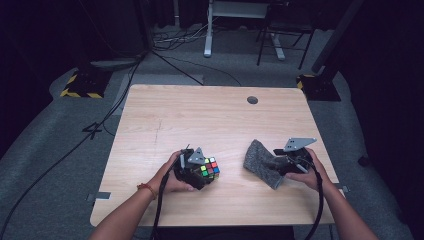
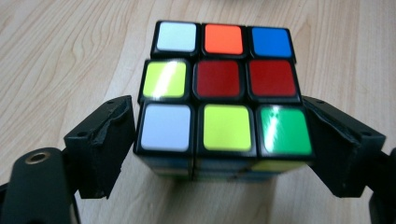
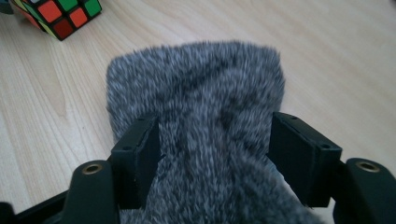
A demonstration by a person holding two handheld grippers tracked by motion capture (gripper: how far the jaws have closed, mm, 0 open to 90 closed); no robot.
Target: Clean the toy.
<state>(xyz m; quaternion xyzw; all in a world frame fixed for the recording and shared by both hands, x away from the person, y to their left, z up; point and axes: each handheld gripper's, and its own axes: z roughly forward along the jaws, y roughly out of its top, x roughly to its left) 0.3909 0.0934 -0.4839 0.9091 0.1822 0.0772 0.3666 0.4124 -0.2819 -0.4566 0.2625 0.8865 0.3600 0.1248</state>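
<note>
No text, label, brand, number or sign can be read anywhere. The Rubik's cube [image 2: 224,100] between the left fingers carries plain coloured stickers without print, and the grey furry cloth [image 3: 201,121] between the right fingers is unmarked.

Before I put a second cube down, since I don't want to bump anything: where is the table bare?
The far half of the table, up to the round hole, is bare, as is the near-left corner. A narrow strip lies between the puzzle cube and the grey furry pouch. The near middle and right are crowded by both grippers.
</note>
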